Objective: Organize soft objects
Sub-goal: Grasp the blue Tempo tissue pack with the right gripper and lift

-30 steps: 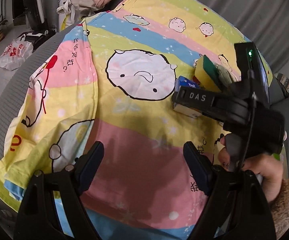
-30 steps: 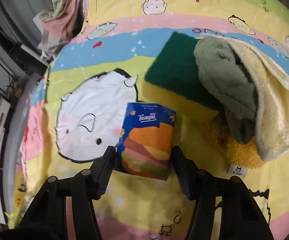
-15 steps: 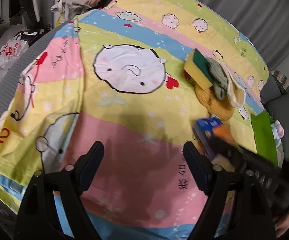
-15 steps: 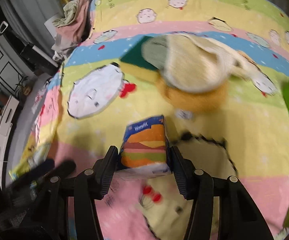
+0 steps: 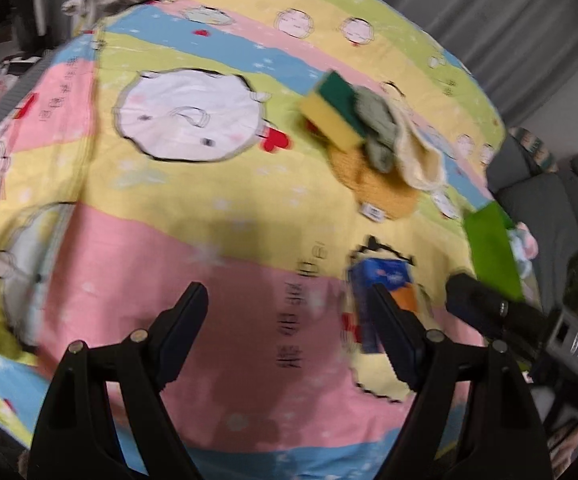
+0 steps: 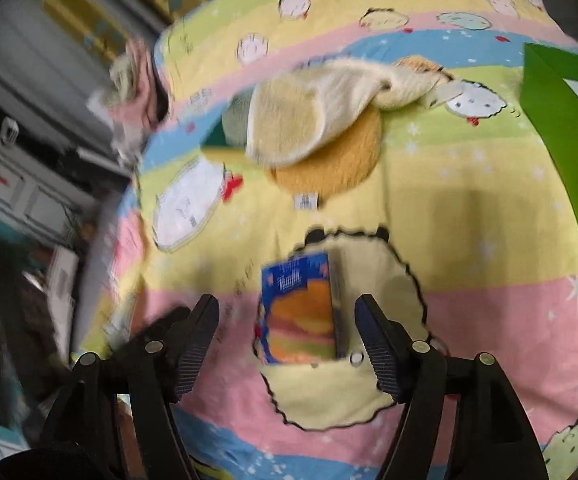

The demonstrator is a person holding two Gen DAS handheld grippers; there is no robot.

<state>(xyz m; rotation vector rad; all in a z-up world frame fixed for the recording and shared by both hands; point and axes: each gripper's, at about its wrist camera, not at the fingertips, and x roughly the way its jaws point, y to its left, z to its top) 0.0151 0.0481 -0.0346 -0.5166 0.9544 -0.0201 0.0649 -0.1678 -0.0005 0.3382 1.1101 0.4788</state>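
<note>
One tissue pack (image 6: 303, 308) lies flat on the sheet (image 6: 469, 240), low and centre in the right wrist view, its long axis running up the frame and the printed name at its far end. The right gripper (image 6: 289, 342) has just been opening; its jaws stand apart with the pack between them, and a gap shows on either side. In the left wrist view the pack (image 5: 385, 280) sits at centre right, half behind one finger. The left gripper (image 5: 285, 336) gapes wide over bare pink stripe, holding nothing. Upper right there: one sponge (image 5: 335, 108), one cloth (image 5: 393, 140), one orange pad (image 5: 381, 188), heaped touching. One green bag (image 5: 491, 248) at the right edge.
</note>
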